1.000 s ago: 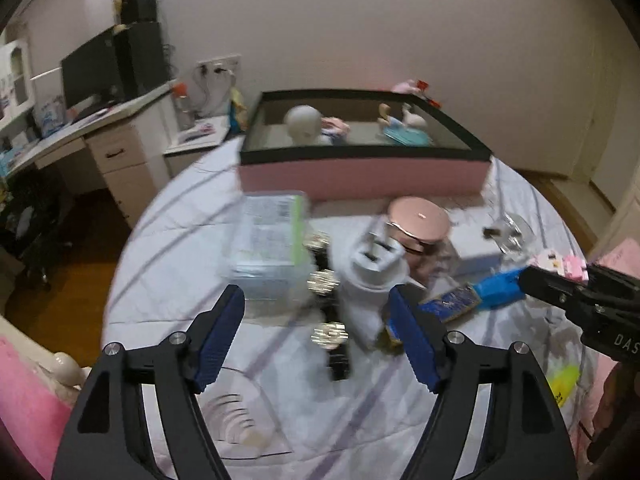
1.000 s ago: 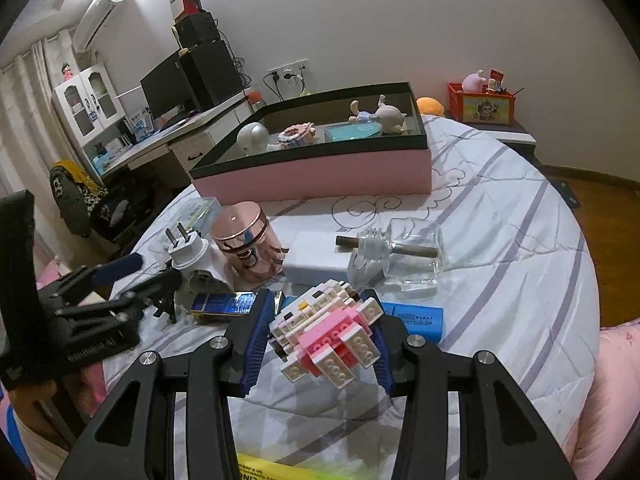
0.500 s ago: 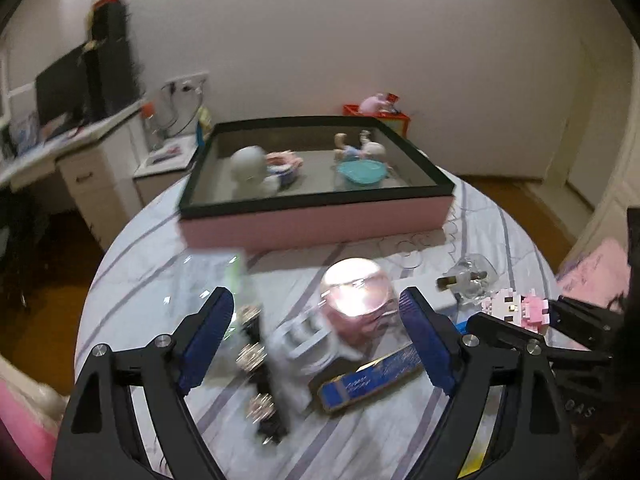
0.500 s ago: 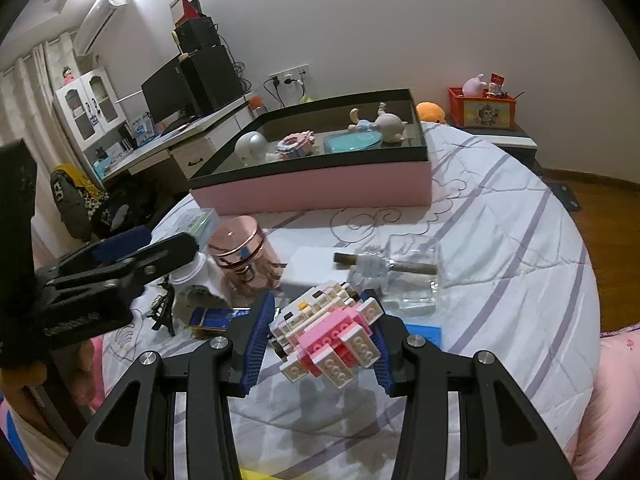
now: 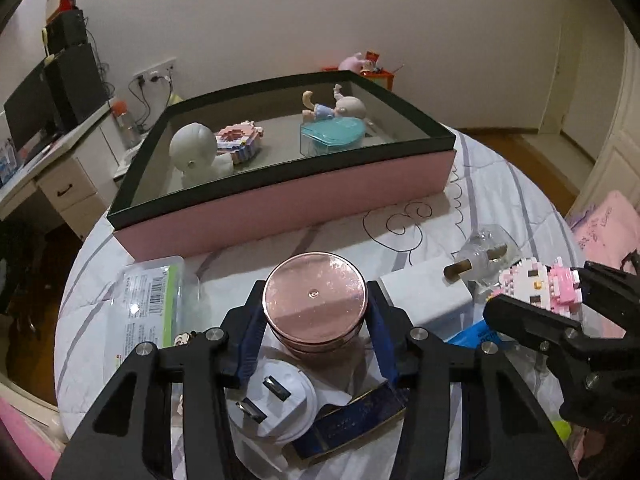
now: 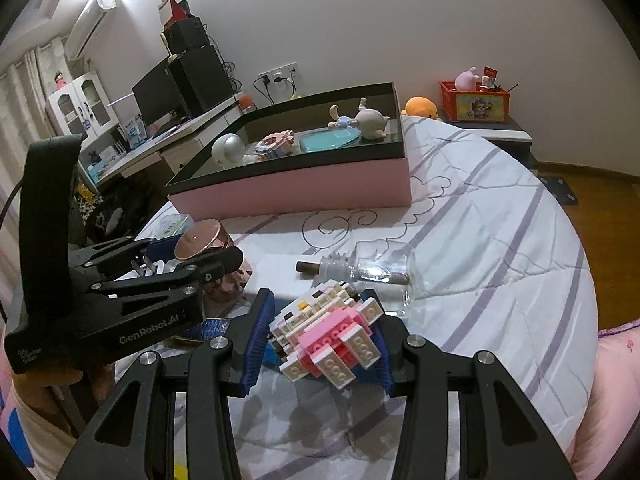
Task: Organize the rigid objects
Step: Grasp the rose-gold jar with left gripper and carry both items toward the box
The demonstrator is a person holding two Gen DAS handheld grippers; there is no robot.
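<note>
The left gripper [image 5: 315, 322] holds the copper jar [image 5: 314, 300] in front of the pink box [image 5: 288, 196]; the right gripper [image 6: 320, 344] holds the brick toy [image 6: 326, 340] nearby.

Two claws [image 5: 316, 334] [image 6: 320, 344]; one pink box [image 5: 288, 204]; four items inside; one glass bottle [image 6: 376, 272]; one plug adapter [image 5: 272, 400].
</note>
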